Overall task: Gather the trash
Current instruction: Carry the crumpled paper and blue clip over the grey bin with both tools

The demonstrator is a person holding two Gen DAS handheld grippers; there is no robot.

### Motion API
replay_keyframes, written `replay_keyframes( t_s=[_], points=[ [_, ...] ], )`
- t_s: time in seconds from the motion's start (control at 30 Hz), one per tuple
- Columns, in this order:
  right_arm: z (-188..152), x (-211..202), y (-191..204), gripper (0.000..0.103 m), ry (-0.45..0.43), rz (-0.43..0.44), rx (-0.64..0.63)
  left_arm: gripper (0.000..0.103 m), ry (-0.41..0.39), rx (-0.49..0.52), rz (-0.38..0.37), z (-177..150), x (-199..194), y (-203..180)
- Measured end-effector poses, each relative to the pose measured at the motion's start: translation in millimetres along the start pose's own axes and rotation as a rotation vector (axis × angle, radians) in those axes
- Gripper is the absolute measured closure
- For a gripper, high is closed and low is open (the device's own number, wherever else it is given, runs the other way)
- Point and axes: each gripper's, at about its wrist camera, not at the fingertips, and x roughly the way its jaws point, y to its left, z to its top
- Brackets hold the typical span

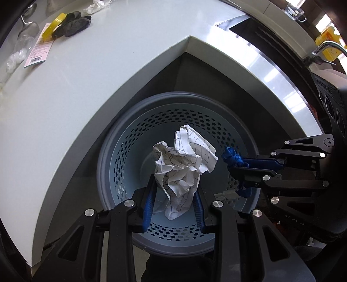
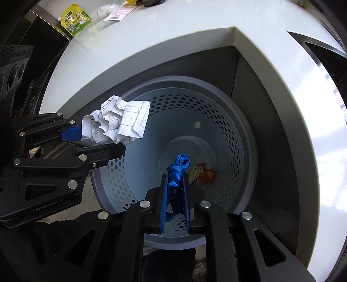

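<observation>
My left gripper [image 1: 174, 188] is shut on a crumpled white paper with grid lines [image 1: 184, 164] and holds it over the mouth of a blue perforated waste bin [image 1: 121, 151]. The paper [image 2: 117, 123] and left gripper [image 2: 104, 141] also show in the right wrist view. My right gripper [image 2: 175, 180] is shut on a knotted blue strap [image 2: 177, 167], held above the bin [image 2: 238, 134]. The strap [image 1: 232, 156] and right gripper [image 1: 233, 166] show at the right in the left wrist view. An orange scrap and a wrapper [image 2: 203, 173] lie on the bin floor.
The bin stands on the floor in the corner notch of a white counter [image 1: 86, 86]. On the counter are dark gloves [image 1: 73, 23], yellow tape [image 1: 53, 26], a pink card [image 1: 40, 50], a green drink pouch [image 2: 74, 19] and clear plastic [image 1: 15, 58]. A sink tap [image 1: 325, 47] is at right.
</observation>
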Motion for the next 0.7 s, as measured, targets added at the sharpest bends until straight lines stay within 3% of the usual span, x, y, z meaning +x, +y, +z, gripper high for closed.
replay_keyframes(
  t_s=[0.7],
  points=[
    [2.0,39.8,0.9,0.091,0.1,-0.039,0.015,0.072,0.097,0.033,-0.031,5.8,49.9,-0.8]
  ],
)
